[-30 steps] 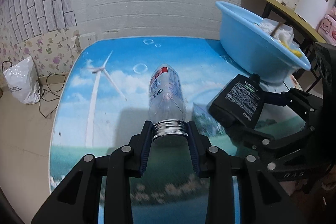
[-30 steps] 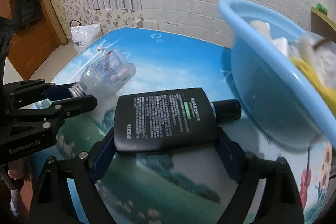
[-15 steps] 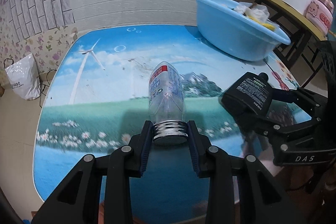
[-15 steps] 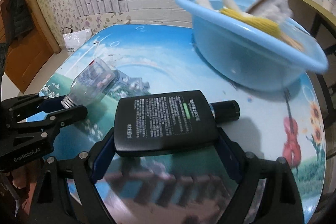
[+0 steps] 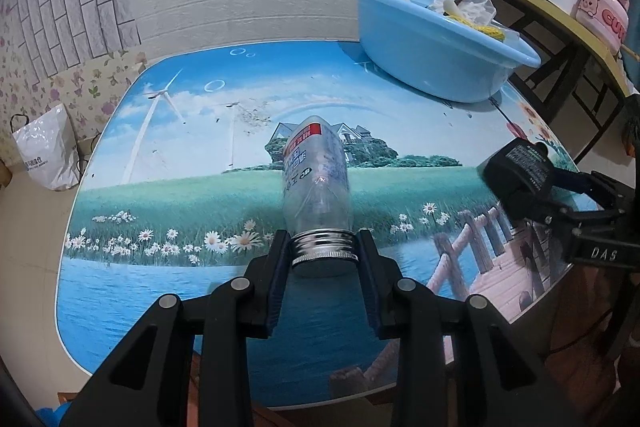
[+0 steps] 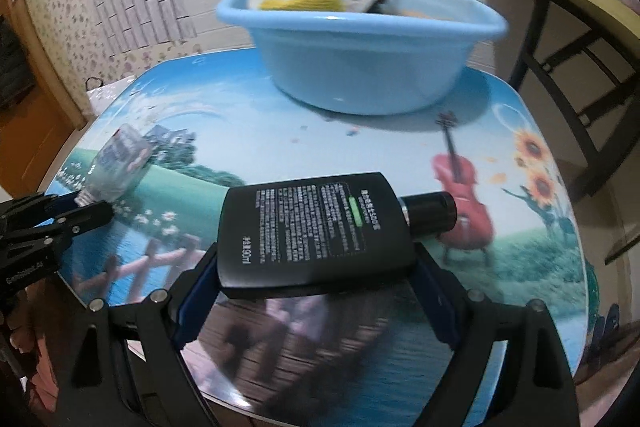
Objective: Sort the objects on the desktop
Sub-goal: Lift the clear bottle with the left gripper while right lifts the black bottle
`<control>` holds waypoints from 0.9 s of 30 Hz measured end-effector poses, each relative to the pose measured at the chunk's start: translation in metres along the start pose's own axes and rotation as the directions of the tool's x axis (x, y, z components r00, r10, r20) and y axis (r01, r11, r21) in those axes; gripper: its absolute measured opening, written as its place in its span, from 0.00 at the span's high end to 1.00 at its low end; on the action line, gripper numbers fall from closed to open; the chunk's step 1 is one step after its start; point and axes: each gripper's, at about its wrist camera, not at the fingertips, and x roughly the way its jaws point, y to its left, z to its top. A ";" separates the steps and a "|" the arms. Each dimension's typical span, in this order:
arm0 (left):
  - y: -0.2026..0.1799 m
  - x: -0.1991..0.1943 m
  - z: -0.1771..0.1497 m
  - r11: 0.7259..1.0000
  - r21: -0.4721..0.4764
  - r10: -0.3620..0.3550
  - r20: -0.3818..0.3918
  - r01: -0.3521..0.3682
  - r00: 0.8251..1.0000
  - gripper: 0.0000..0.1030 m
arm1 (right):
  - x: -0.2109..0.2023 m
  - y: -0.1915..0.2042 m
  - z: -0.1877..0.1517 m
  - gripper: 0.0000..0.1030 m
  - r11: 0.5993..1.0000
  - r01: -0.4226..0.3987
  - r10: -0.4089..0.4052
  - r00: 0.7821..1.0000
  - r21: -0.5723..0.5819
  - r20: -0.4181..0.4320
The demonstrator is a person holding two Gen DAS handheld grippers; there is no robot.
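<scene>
Right, the left gripper [image 5: 323, 259] is clamped on the threaded neck of a clear plastic bottle [image 5: 316, 179], held above the picture-printed table [image 5: 160, 195]. The right gripper [image 6: 316, 267] grips a flat black bottle [image 6: 312, 227] by its 2 ends, over the table's near edge. A blue basin [image 6: 360, 67] of oddments sits at the back

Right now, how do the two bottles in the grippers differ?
The clear bottle is round, see-through, uncapped, with a bare threaded neck; the black bottle is flat, opaque and capped. The left gripper pinches the clear bottle narrowly at its neck; the right gripper spans the black bottle's wide body. Both are held off the table, short of the blue basin.
</scene>
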 end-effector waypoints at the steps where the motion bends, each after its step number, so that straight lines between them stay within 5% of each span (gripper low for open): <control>1: 0.000 0.000 0.000 1.000 0.001 0.000 0.000 0.000 1.000 0.70 | 0.000 -0.003 -0.001 0.13 1.000 0.003 -0.003 1.000 0.005 0.001; 10: -0.004 0.004 0.002 0.999 0.027 0.026 0.016 -0.027 1.000 0.68 | 0.000 -0.019 -0.005 0.13 0.999 0.032 -0.032 0.999 0.005 0.023; 27: -0.010 0.015 0.007 0.996 0.065 0.051 0.039 -0.054 0.998 0.36 | 0.008 -0.019 -0.003 0.06 0.998 0.060 -0.059 0.996 -0.009 0.060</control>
